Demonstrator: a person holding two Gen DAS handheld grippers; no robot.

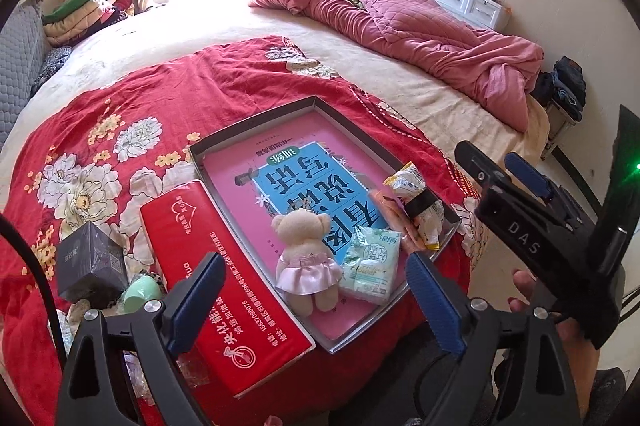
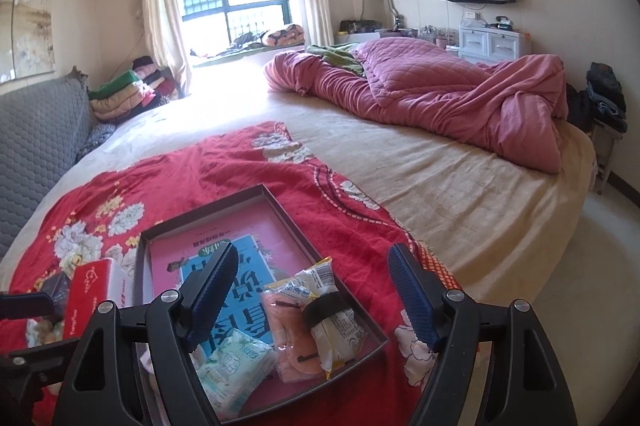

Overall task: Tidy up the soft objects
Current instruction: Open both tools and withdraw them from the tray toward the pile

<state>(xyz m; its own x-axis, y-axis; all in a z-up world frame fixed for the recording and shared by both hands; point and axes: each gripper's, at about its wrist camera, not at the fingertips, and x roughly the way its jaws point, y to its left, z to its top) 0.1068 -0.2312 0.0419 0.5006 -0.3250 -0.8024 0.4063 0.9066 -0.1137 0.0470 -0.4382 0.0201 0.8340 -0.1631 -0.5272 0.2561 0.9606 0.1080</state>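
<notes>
A shallow grey box tray with a pink and blue book inside lies on a red floral blanket. In it sit a small teddy bear in a pink skirt, a green-white tissue pack, a pink puff pack and a yellow-white snack pack with a black band. My left gripper is open and empty, just in front of the bear. My right gripper is open and empty above the tray, over the snack pack, puff pack and tissue pack.
A red tissue box lies left of the tray. A dark box and a green cup stand further left. A pink quilt lies across the far bed. Folded clothes are stacked by the window.
</notes>
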